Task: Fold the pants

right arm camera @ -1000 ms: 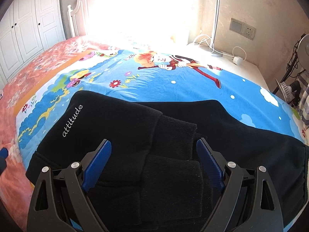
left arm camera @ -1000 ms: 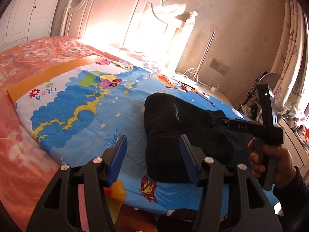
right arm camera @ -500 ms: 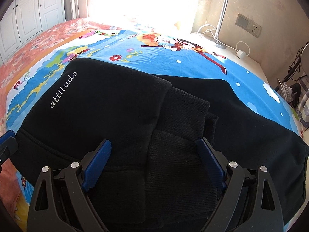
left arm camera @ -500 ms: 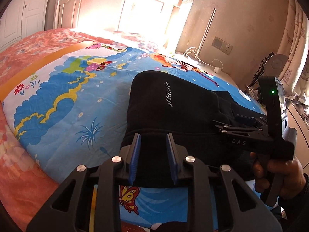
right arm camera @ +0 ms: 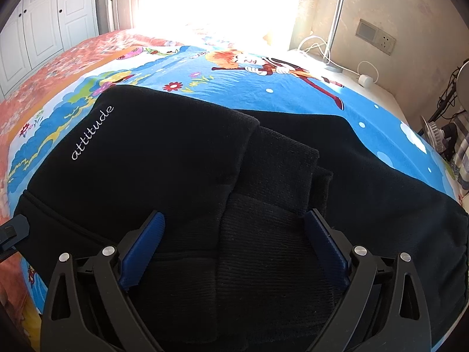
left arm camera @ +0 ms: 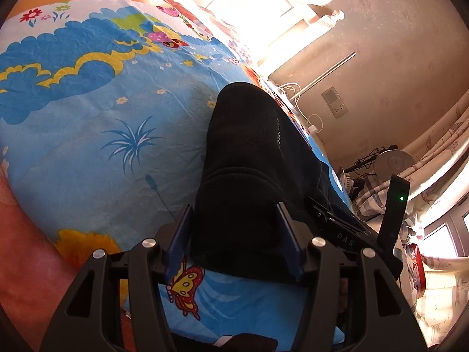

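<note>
Black pants are lying folded on a bright blue cartoon-print sheet that is covering a bed. The word "attitude" is running in white script along the upper fold, near the pants' left edge. Ribbed cuff fabric is stacked in layers toward the middle, and a longer flat part of the garment is stretching off to the right.

The right gripper is hovering low over the near edge of the pants with its blue-padded fingers spread wide. The fingers are straddling the ribbed layers, and nothing is pinched between them.

The left gripper is reaching in at the left end of the pants. Its fingers are also spread apart, one on each side of the thick folded end, with dark cloth filling the gap. Whether the pads are pressing on the fabric cannot be told.

The right gripper's body is showing in the left view, just beyond the pants. An orange floral bedspread is lying beneath the sheet.
</note>
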Motion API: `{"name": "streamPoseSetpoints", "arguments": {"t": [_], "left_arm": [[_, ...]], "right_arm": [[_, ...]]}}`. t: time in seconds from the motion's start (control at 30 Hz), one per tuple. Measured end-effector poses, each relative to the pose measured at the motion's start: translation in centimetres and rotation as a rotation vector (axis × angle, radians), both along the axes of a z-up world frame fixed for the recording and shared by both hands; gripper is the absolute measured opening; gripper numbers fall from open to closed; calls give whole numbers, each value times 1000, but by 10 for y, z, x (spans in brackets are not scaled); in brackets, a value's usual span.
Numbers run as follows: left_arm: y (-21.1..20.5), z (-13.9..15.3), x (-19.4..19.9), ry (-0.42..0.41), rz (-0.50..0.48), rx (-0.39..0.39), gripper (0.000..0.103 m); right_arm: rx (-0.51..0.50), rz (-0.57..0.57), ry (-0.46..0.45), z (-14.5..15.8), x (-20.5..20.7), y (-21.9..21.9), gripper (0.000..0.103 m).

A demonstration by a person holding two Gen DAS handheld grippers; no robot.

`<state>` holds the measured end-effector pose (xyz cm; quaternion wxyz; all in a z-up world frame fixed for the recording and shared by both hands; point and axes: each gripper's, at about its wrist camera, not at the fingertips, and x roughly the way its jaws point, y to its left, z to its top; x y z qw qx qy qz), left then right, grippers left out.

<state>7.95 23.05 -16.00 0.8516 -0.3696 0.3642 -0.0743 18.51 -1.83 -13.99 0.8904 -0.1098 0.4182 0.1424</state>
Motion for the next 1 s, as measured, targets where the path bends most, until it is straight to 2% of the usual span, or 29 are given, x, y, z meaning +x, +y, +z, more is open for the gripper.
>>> {"name": "streamPoseSetpoints", "arguments": {"t": [0.07, 0.13, 0.23, 0.3, 0.33, 0.47, 0.53, 0.67, 0.83, 0.93, 1.0], "left_arm": [[2, -5, 0, -14, -1, -36, 55], [1, -5, 1, -14, 4, -56, 47], [-3, 4, -1, -24, 10, -17, 38], [-8, 14, -3, -26, 23, 18, 36], [-13, 22, -4, -33, 27, 55, 35], [-37, 52, -7, -59, 49, 203, 33], [-52, 67, -6, -65, 55, 289, 33], [-81, 90, -4, -74, 63, 437, 32], [-114, 116, -3, -115, 44, 574, 31], [-134, 133, -1, -149, 30, 645, 30], [-149, 148, 0, -187, 17, 698, 29]], "right_arm": [[-2, -2, -3, 0, -1, 0, 92], [-13, 0, 11, 3, 1, 1, 93], [-14, 2, 79, 24, 9, 2, 93], [8, 63, 86, 51, 15, 13, 93], [24, 111, 113, 66, 20, 22, 98], [17, 299, 295, 104, 43, 83, 98], [-9, 374, 412, 108, 51, 118, 98], [-111, 389, 591, 96, 56, 167, 98], [-321, 389, 638, 68, 63, 185, 98], [-328, 442, 652, 73, 65, 171, 97], [-290, 464, 639, 88, 66, 154, 88]]}}
